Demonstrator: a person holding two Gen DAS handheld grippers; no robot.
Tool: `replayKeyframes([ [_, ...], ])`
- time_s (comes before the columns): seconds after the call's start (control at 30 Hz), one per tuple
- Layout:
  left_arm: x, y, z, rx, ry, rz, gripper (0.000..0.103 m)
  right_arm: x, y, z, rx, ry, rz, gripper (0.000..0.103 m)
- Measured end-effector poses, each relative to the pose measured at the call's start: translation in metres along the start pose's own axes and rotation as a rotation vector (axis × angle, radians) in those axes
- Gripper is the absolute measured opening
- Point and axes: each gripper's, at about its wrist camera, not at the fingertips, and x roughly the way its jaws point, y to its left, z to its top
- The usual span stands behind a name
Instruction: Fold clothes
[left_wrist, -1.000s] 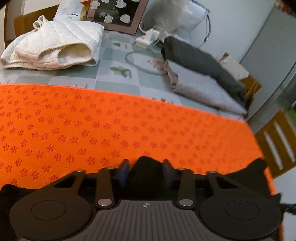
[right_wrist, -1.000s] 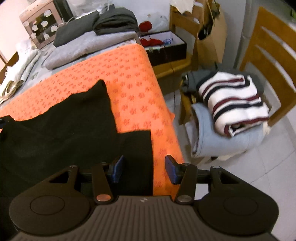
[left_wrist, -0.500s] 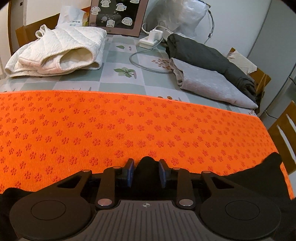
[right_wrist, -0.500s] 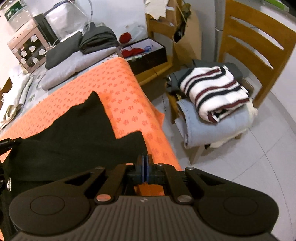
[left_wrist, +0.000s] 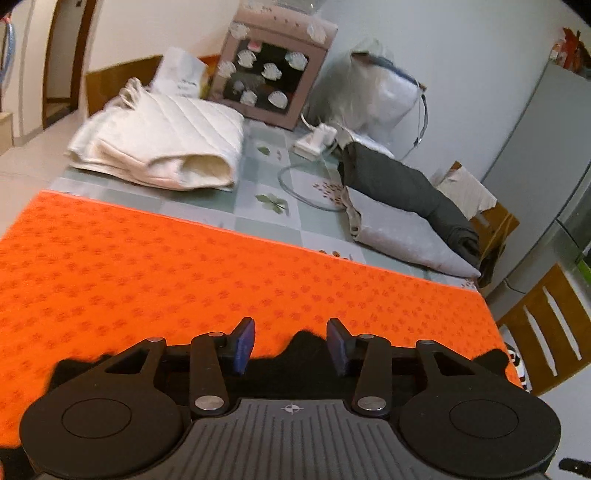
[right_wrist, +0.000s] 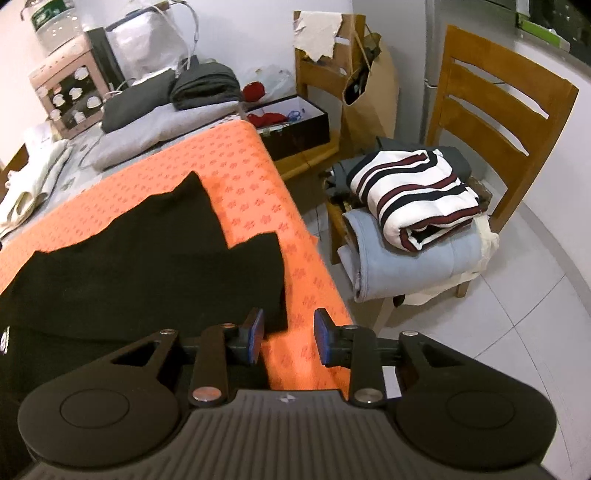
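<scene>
— Stock on the table, left to right: cream quilted pad (left_wrist: 159, 147), folded; grey folded garments (left_wrist: 402, 206), stacked by the far edge; orange mat (left_wrist: 184, 266) across the near half. On the chair (right_wrist: 491, 122) off to the right: striped sweater (right_wrist: 413, 195) on a pale blue garment (right_wrist: 406, 262), both folded.

— And the piece being worked?

— Black garment (right_wrist: 140, 258), lying on the orange mat toward its right end, one flap doubled over another, edges uneven. Only partly folded, by my reckoning; more folds and squaring remain.

— Grippers?

— Left gripper (left_wrist: 291, 345): jaws have just been opening, now moderately apart; a peak of black cloth shows between them, but neither pad presses it. Right gripper (right_wrist: 288, 341): jaws likewise just opened, narrow gap, only orange mat showing between; the garment's corner lies just beside its left pad, apparently untouched.

— So nothing held?

— Nothing held by either.
</scene>
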Motion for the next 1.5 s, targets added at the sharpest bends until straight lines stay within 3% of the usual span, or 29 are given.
replayKeyframes([
  [0.3,-0.074,0.042,-0.065,0.0,0.003,0.112,0.049,-0.027,0.014,-0.023,-0.088,-0.001,0.029,0.043],
  [0.6,-0.155,0.094,-0.128,-0.137,-0.045,0.322,0.049,-0.034,0.03,-0.044,-0.208,0.033,0.128,0.047],
  [0.8,-0.223,0.105,-0.182,-0.207,-0.079,0.376,0.05,-0.044,0.038,-0.063,-0.317,0.042,0.225,0.047],
  [0.97,-0.256,0.097,-0.229,-0.237,-0.064,0.351,0.051,-0.061,0.044,-0.084,-0.394,0.047,0.288,0.05],
  [1.07,-0.261,0.087,-0.257,-0.23,-0.04,0.301,0.051,-0.072,0.046,-0.096,-0.429,0.051,0.312,0.05],
  [1.27,-0.251,0.068,-0.298,-0.15,0.004,0.21,0.056,-0.09,0.047,-0.115,-0.476,0.062,0.327,0.05],
  [1.5,-0.227,0.059,-0.316,-0.073,0.043,0.124,0.057,-0.107,0.05,-0.133,-0.519,0.07,0.338,0.05],
])
